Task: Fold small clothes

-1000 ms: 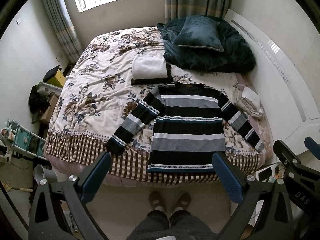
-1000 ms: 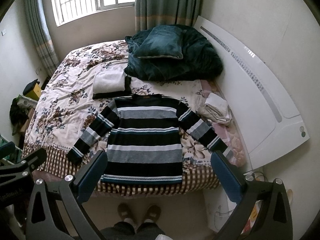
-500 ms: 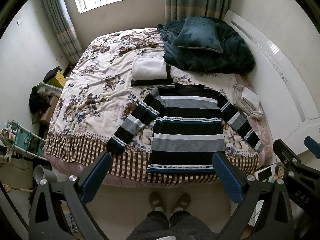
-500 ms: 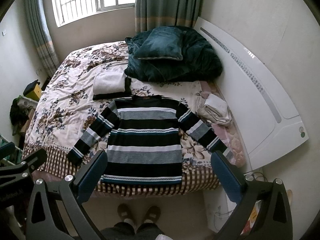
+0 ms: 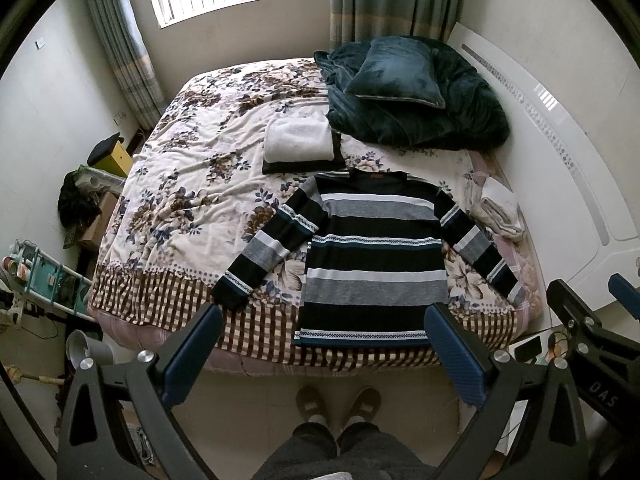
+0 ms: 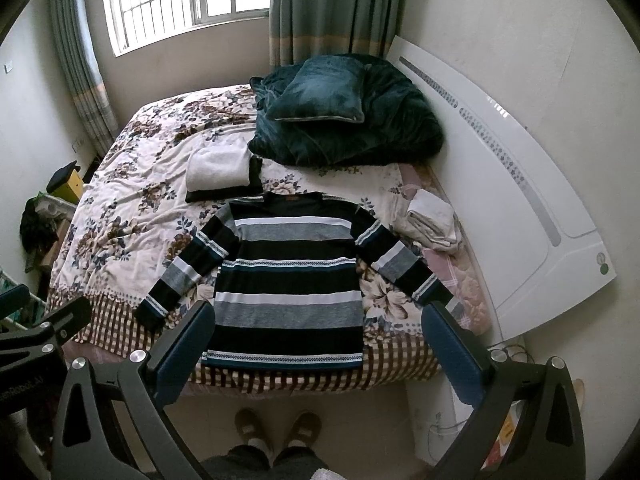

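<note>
Striped sweater (image 5: 370, 258): lying flat, sleeves spread, at foot of bed (image 5: 192, 200).
Folded white garment (image 5: 298, 140): resting on bed beyond sweater collar.
Left claw (image 5: 320, 344): hovering, fingers apart, holding nothing.
Right claw (image 6: 318, 346): hovering, fingers apart, holding nothing.

- The left hand-held gripper (image 5: 322, 350) is held high, and its two blue fingers (image 5: 192, 354) are spread wide with nothing between them.
- The right hand-held gripper (image 6: 318, 350) is beside it at the same height, also wide apart and holding nothing.
</note>
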